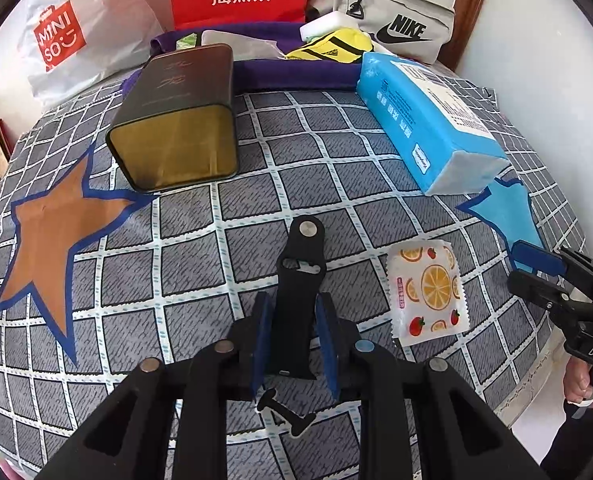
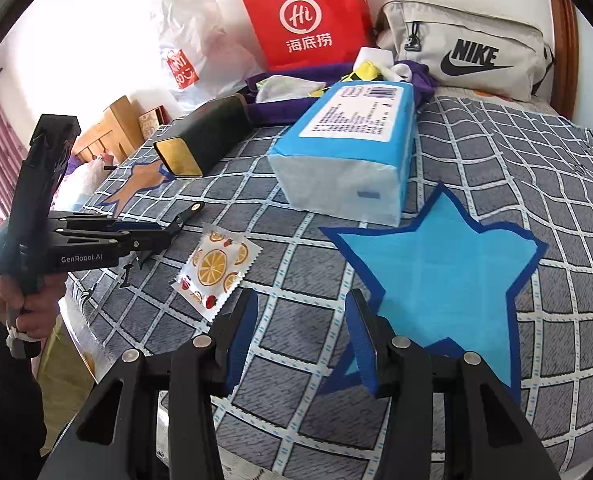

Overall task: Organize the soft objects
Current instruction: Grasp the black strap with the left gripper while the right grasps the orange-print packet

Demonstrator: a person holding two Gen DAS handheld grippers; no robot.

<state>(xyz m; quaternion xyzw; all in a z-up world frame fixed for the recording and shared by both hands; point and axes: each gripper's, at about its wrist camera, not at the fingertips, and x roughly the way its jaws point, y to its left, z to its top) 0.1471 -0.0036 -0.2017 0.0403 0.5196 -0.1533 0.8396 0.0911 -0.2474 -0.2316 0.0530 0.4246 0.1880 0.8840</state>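
The left claw (image 1: 292, 344) grips a black strap (image 1: 301, 276) above the checkered bed (image 1: 200, 248), while the right claw (image 2: 302, 332) hangs open near the fruit-print packet (image 2: 215, 268).

On the bed (image 1: 200, 240), the strap (image 1: 301, 276) is lying between the tin (image 1: 176, 120) on the left and the tissue pack (image 1: 424, 120) on the right, the wipe packet (image 1: 428, 292) just right of it; bags are standing behind.
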